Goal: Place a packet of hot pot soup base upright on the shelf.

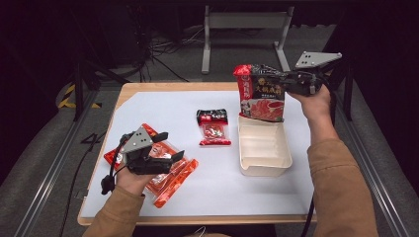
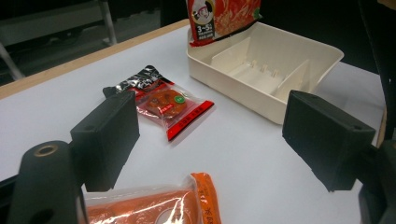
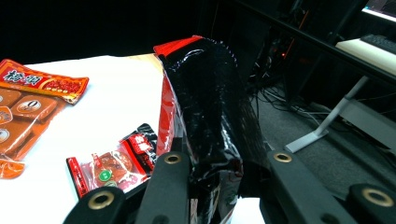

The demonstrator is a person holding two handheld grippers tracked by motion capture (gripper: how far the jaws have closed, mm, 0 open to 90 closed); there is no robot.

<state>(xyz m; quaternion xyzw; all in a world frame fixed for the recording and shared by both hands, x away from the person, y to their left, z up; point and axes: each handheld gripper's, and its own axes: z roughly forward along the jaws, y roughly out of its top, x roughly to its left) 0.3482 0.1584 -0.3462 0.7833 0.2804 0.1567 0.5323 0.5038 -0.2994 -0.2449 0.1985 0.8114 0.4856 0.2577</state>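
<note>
Spread left gripper (image 1: 167, 145) is hovering over orange packets (image 1: 168, 178) while right gripper (image 1: 289, 83), pinching bag (image 1: 261, 94), is lowering it into empty tray (image 1: 264, 165).

The white table top (image 1: 197, 187) is brightly lit from above while the surroundings stay dark. Glare streaks the black-and-red pouch (image 3: 210, 116); the near jaws look soft

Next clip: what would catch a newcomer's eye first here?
The big red-and-black pouch stands out, held upright by the right hand-held gripper with its lower end in the far end of the cream tray at the table's right. At the left, the left hand-held gripper hangs open over bright orange packets. A small red packet lies alone mid-table.
</note>
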